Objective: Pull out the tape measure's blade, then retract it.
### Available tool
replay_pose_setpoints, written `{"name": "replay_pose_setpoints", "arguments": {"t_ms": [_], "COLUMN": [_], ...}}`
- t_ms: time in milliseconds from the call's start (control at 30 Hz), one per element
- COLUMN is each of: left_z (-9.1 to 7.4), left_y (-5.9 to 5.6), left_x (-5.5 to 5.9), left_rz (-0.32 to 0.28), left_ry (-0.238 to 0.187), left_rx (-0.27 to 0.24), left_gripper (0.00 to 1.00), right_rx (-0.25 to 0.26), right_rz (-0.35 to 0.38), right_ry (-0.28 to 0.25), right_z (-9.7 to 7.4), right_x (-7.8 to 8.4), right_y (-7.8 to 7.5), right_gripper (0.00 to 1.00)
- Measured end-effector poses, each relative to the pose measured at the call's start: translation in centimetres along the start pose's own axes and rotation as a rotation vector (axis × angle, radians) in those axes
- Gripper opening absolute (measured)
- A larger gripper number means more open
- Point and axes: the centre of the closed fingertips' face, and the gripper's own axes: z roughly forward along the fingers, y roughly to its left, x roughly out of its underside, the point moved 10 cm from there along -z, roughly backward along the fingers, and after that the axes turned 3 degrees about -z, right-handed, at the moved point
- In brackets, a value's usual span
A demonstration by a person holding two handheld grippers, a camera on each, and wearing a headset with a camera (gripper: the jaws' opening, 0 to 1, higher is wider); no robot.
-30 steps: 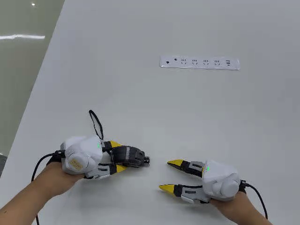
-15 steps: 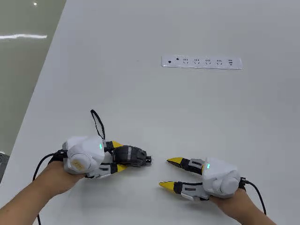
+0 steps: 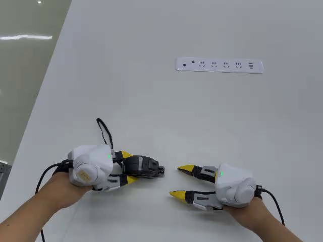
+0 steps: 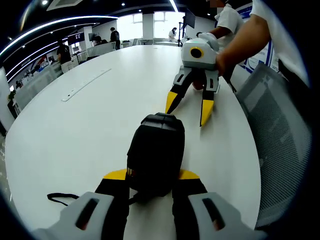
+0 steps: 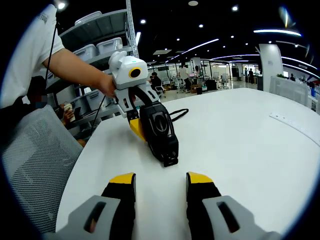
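Note:
A black tape measure (image 3: 143, 167) lies on the white table (image 3: 166, 111), clamped between the yellow-tipped jaws of my left gripper (image 3: 124, 168). In the left gripper view the tape measure (image 4: 156, 152) sits between the jaws of the left gripper (image 4: 151, 176). Its black wrist strap (image 3: 104, 132) trails behind on the table. No blade is drawn out. My right gripper (image 3: 179, 181) stands open a short way to the right, its tips pointing at the case. In the right gripper view the tape measure (image 5: 160, 128) lies just beyond the open right gripper (image 5: 161, 179).
A white power strip (image 3: 219, 65) lies farther back on the table. The table's left edge (image 3: 45, 96) runs diagonally, with floor beyond. An office chair (image 5: 35, 165) stands close to the table's near side.
My right gripper has edged left toward the tape measure. The left gripper still holds the case in the same place.

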Motion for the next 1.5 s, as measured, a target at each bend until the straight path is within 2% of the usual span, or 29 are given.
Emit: {"name": "replay_pose_setpoints", "arguments": {"t_ms": [800,1500], "left_z": [-0.1,0.0], "left_y": [0.2,0.4], "left_x": [-0.1,-0.1], "left_rz": [0.020,0.046], "left_ry": [0.014,0.027], "left_rx": [0.018,0.044], "left_gripper": [0.28,0.28], "right_rx": [-0.059,-0.099], "right_rz": [-0.055,-0.092], "right_ry": [-0.011,0.000], "right_z": [2.0,3.4], "right_x": [-0.8,-0.8], "right_y": [-1.2,-1.8], "right_gripper": [0.33,0.28]}}
